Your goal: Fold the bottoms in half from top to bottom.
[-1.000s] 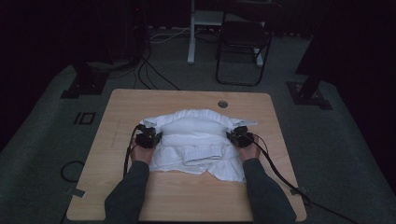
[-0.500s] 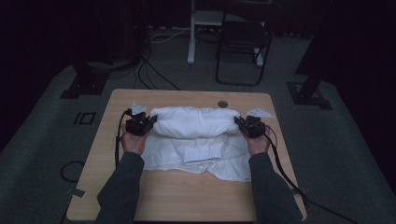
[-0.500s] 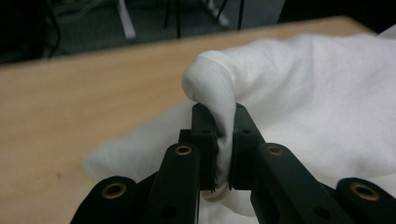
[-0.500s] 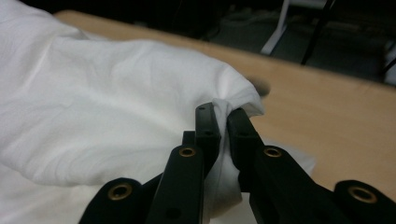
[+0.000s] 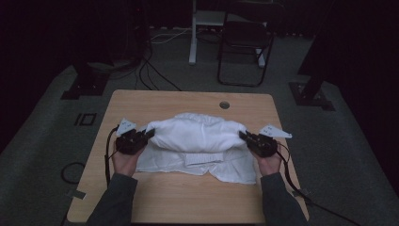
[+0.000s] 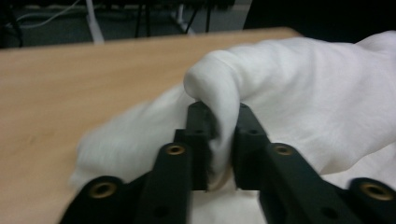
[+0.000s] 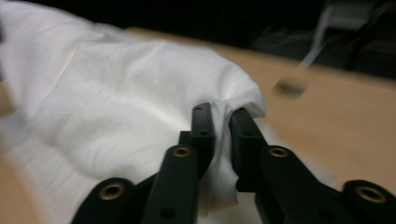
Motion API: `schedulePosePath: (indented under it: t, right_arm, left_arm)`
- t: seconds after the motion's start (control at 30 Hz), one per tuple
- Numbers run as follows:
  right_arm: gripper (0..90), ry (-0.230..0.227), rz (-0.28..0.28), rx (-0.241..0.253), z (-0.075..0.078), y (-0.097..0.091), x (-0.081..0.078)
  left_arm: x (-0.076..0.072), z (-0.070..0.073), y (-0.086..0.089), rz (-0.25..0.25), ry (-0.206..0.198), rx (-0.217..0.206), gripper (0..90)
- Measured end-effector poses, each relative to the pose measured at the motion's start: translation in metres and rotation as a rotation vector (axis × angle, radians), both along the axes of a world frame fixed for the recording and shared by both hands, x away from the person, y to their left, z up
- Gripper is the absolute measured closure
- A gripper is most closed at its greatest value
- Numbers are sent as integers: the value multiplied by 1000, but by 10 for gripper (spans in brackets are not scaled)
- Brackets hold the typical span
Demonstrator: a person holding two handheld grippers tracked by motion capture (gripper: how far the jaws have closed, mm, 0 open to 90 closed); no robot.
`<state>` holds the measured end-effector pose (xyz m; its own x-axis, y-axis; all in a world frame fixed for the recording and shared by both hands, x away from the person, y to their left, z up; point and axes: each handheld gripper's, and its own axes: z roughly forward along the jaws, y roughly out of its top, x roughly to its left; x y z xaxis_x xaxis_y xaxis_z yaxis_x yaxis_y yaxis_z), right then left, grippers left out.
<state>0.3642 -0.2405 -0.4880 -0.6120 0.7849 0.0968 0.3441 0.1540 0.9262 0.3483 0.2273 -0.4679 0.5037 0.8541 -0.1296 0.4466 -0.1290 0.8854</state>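
Soft white cloth [image 5: 195,134] now farther forward, bunched (creased), clamped in both loosening claws.

I see a white cloth [image 5: 195,136], soft, matt and finely woven, creased where it bunches. My grippers' jaws look like matt black plastic with small brassy metal rivets. The table [image 5: 188,197] is pale wood with a smooth, faintly satin finish. At twelve o'clock beyond it, the floor [image 5: 42,155] looks like grey, rough carpet.
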Motion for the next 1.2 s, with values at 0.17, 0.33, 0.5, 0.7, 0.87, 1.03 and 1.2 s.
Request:
schedulePosePath:
  t: [0.17,0.33,0.5,0.7,0.87,1.03,1.2]
  right_arm:
    - [486,34,7,-23,-10,-7,-11]
    - [453,-58,-46,7,19,15,-12]
    - [567,-63,-49,-76,30,66,-3]
    - [680,18,-24,-210,3,113,15]
    - [718,108,-46,-217,-41,101,17]
    - [703,119,-48,-184,-60,86,15]
    - [666,86,-80,-181,-53,81,12]
  left_arm:
    - [-10,0,12,30,-19,3,558]
    - [1,18,-21,12,-44,50,572]
    - [22,15,-69,-52,-20,95,601]
    - [36,-22,-105,-91,80,149,628]
    - [32,-58,-106,-108,148,186,649]
    - [28,-72,-102,-105,155,180,652]
    - [26,-66,-94,-93,158,172,626]
